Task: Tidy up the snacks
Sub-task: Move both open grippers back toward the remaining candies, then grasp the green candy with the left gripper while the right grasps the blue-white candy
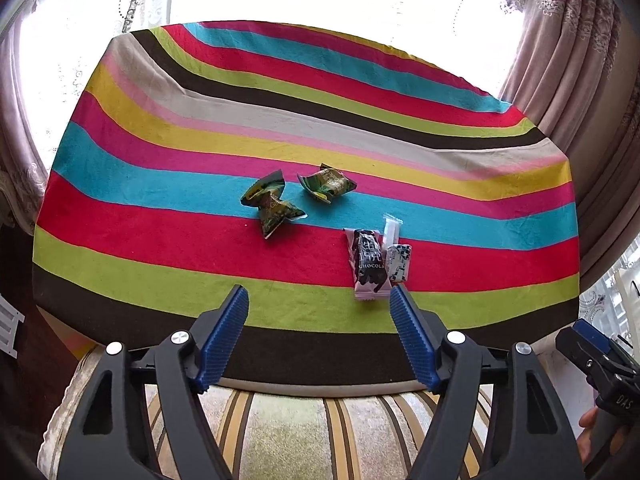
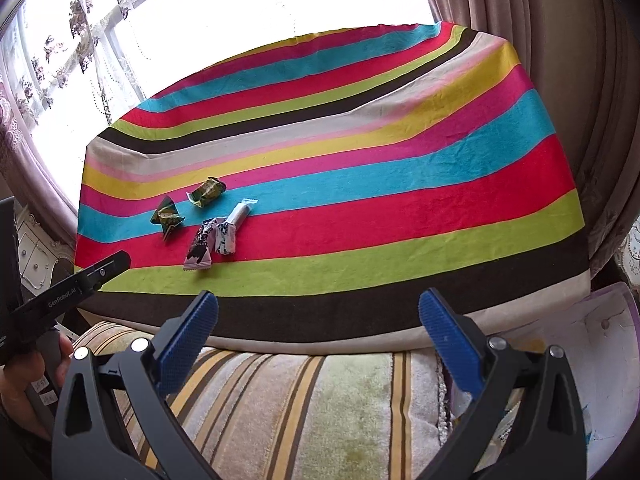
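Both grippers hang back at the near edge of the striped tablecloth [image 1: 280, 92], and nothing is in their grasp. In the left wrist view the left gripper [image 1: 319, 300] fills the bottom of the frame with its blue ribbed pads spread wide, empty air between them. Same story in the right wrist view: the right gripper [image 2: 319, 306] sits low in the frame, jaws well apart, holding nothing.

The snacks sit in a loose cluster at mid-frame in the left view. Two green crumpled wrappers lie on the turquoise band: the left green wrapper [image 1: 271, 204] at centre-left, the right green wrapper [image 1: 328, 183] just beside it but apart. Lower right of those, on the red band, the pink chocolate packet [image 1: 368, 264] lies lengthwise, its near end reaching the lime stripe close to the left gripper's right pad. Touching its right side is a small white-and-blue packet [image 1: 399, 262], and just above that a clear narrow sachet [image 1: 391, 232] (contents too small to tell).

From the right view the whole cluster sits left of centre, well off from the right gripper. A striped cushion [image 2: 304, 408] fills the bottom of the frame under the pads.
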